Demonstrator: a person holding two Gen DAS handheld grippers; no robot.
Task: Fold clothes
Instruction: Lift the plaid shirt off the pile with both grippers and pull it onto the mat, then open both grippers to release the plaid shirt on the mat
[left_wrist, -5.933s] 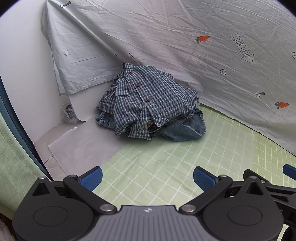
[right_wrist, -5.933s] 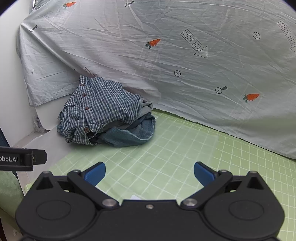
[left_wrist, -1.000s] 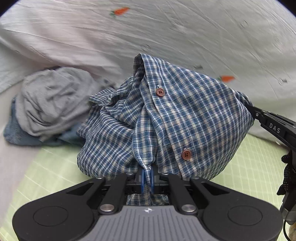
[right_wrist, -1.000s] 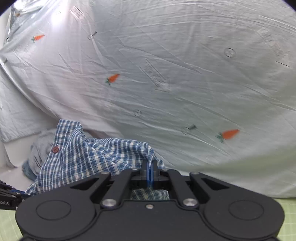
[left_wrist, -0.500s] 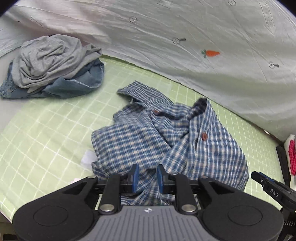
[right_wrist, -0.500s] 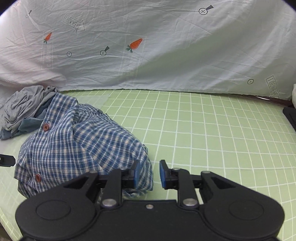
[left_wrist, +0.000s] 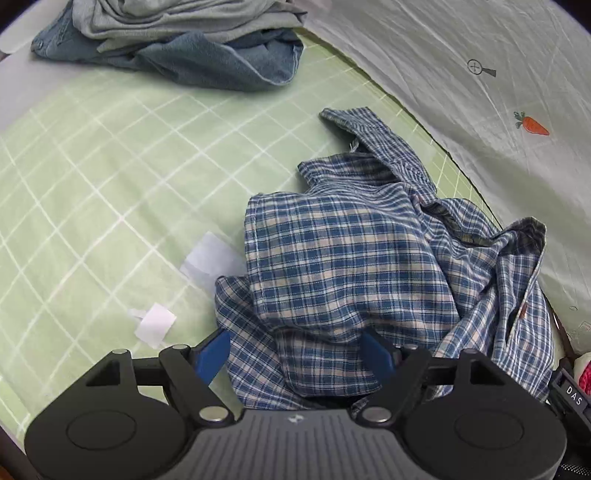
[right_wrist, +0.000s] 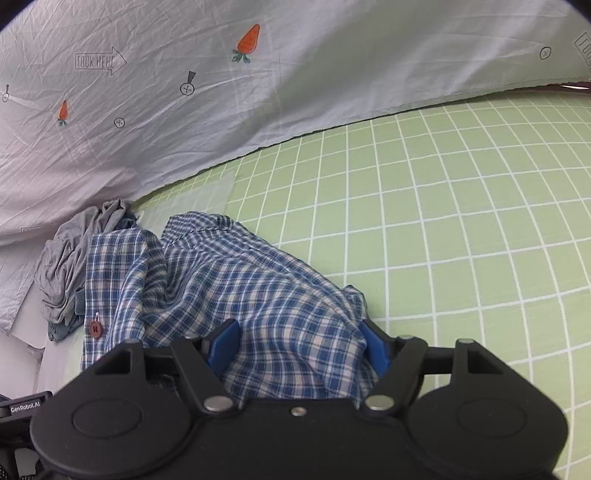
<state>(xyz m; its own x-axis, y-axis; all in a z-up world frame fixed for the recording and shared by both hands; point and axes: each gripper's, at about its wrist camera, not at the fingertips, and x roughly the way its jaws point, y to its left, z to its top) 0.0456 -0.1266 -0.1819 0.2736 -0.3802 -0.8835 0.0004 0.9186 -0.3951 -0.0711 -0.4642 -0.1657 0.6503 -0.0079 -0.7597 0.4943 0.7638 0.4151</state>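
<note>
Here the blue plaid shirt (left_wrist: 351, 266) lies crumpled on the green gridded mat (left_wrist: 92, 177), bunched in loose folds with one collar or cuff end stretched toward the backdrop. Left gripper (left_wrist: 295, 354): jaws have just been opening and stand wide, shirt cloth heaped between the blue pads without being pinched. Right gripper (right_wrist: 297, 345): likewise just opened, jaws wide, cloth mounded between its pads, not clamped.

Surroundings: a grey garment (left_wrist: 177, 18) sits atop denim jeans (left_wrist: 221, 62) in a pile at the mat's far corner, apart from the shirt in the left view; in the right view the shirt overlaps the pile, so any contact cannot be told. Two pale paper scraps (left_wrist: 155, 325) lie on the mat just beside the shirt's edge. A wrinkled grey sheet (right_wrist: 295, 74) printed with carrots and arrows hangs behind.

Textures: shirt thin woven cotton, red-brown button (right_wrist: 95, 328) visible. Sleeves not distinguishable; the shirt's near hem is hidden under both gripper bodies.
</note>
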